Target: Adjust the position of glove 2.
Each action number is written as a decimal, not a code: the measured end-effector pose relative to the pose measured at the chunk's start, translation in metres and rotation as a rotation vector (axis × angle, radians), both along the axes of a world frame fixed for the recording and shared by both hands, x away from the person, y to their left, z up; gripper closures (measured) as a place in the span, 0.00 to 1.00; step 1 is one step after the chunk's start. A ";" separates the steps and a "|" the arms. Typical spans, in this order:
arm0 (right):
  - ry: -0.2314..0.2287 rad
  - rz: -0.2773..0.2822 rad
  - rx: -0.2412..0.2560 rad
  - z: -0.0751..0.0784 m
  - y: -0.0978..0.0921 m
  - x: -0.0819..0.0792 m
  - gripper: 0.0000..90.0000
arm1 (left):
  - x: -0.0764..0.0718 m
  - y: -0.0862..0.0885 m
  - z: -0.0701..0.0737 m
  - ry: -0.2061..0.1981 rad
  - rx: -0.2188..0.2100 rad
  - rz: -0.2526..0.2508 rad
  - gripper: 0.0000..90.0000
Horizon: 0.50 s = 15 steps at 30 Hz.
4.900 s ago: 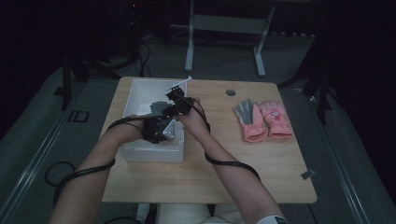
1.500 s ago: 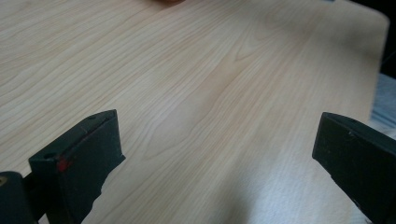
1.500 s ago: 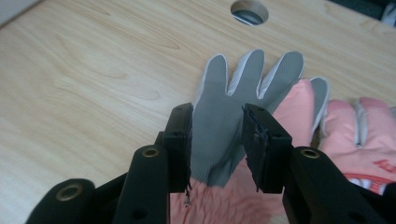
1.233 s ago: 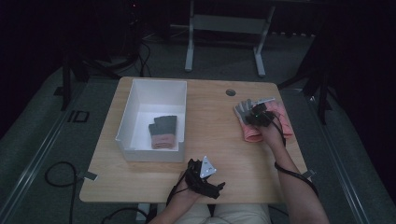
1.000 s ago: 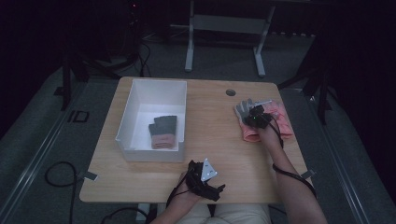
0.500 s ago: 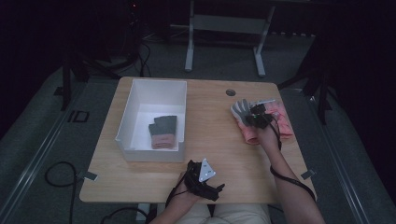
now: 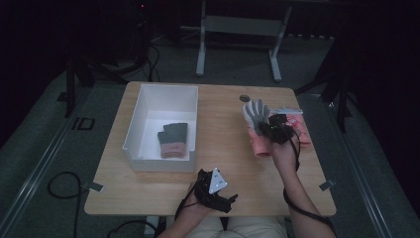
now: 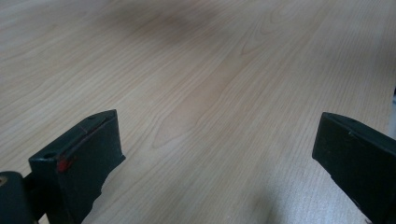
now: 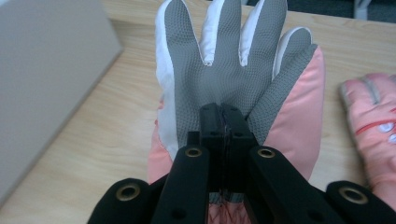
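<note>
Beside white bin (image 7: 151, 106): right hand-held gripper (image 7: 274, 125) pinching glove (image 9: 233, 70); left hand-held gripper (image 7: 218, 196) spread over bare table (image 8: 196, 70).

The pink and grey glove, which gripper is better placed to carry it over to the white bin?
Right. The right gripper is already shut on the pink and grey glove, lifting it. The left gripper sits open at the table's near edge, holding nothing, farther from the glove though nearer the white bin.
</note>
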State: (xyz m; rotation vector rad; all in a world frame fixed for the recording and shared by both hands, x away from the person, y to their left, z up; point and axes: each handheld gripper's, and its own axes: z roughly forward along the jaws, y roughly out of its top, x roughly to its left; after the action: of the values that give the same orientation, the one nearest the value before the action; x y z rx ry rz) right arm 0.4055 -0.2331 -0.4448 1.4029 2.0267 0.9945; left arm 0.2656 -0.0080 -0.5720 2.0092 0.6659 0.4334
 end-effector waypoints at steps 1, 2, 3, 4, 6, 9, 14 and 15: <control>-0.003 -0.001 0.008 0.001 0.003 -0.006 0.99 | 0.000 0.000 0.001 -0.004 0.000 -0.002 0.01; -0.006 -0.003 0.016 0.001 0.006 -0.011 0.99 | 0.000 0.000 0.001 -0.010 0.001 -0.004 0.01; -0.002 0.002 0.025 0.000 0.008 -0.015 0.99 | -0.001 0.001 0.001 -0.014 -0.003 -0.002 0.01; -0.002 0.002 0.025 0.000 0.008 -0.015 0.99 | -0.001 0.001 0.001 -0.014 -0.003 -0.002 0.01; 0.013 0.005 0.031 -0.008 0.017 -0.025 0.99 | -0.001 0.001 0.001 -0.004 -0.007 0.001 0.01; 0.038 -0.010 0.039 -0.020 0.023 -0.027 0.99 | -0.002 0.002 0.001 -0.014 -0.015 0.002 0.01; 0.097 -0.029 0.053 -0.046 0.032 -0.021 0.99 | -0.002 0.002 -0.001 -0.023 -0.005 0.005 0.01; 0.102 -0.032 0.053 -0.050 0.033 -0.020 0.99 | -0.002 0.002 -0.002 -0.023 -0.002 0.005 0.01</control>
State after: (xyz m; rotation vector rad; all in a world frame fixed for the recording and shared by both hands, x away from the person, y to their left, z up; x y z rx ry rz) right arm 0.3855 -0.1997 -0.4947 1.5379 2.0569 0.9884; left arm 0.2633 -0.0064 -0.5737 1.9980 0.6567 0.4577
